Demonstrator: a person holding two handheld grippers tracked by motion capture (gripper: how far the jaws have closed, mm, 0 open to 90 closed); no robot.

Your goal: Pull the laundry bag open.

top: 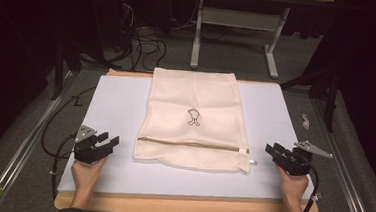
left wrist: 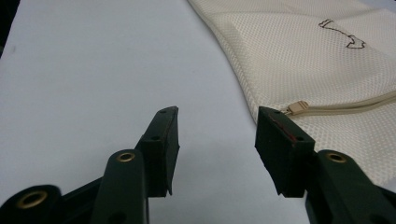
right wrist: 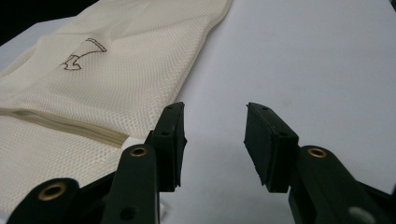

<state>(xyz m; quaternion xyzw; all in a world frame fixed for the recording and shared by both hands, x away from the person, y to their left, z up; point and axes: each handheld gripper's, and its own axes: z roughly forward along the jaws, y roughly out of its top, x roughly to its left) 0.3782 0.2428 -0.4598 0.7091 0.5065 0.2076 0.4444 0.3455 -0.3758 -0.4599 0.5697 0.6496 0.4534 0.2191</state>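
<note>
At the bottom edge of the high view, two bare hands come in over the wooden table edge (top: 184,207), each holding a black two-jaw gripper. The left gripper (top: 109,141) sits in the lower left of the frame, the right gripper (top: 272,149) in the lower right; both rest over the white board (top: 118,106) that covers the table.

Left gripper: jaws stand well apart with nothing between them; in the left gripper view (left wrist: 217,128) only bare white board shows in the gap. Its right-hand jaw tip lies just in front of the near corner of the bag, close by the zip's end tab (left wrist: 297,108); contact cannot be confirmed.

Right gripper: jaws likewise wide and holding nothing, with bare board in the gap in the right gripper view (right wrist: 214,122). The bag's edge lies just beside its left-hand jaw.

The cream mesh bag (top: 193,117) lies flat at the centre of the board, between the two grippers. A zip (top: 193,145) crosses it near its lower edge, and a small dark outline drawing (top: 193,117) sits at mid-bag.

Beyond the board, upper frame: cables (top: 145,45) on the floor and a grey table frame (top: 237,19).
</note>
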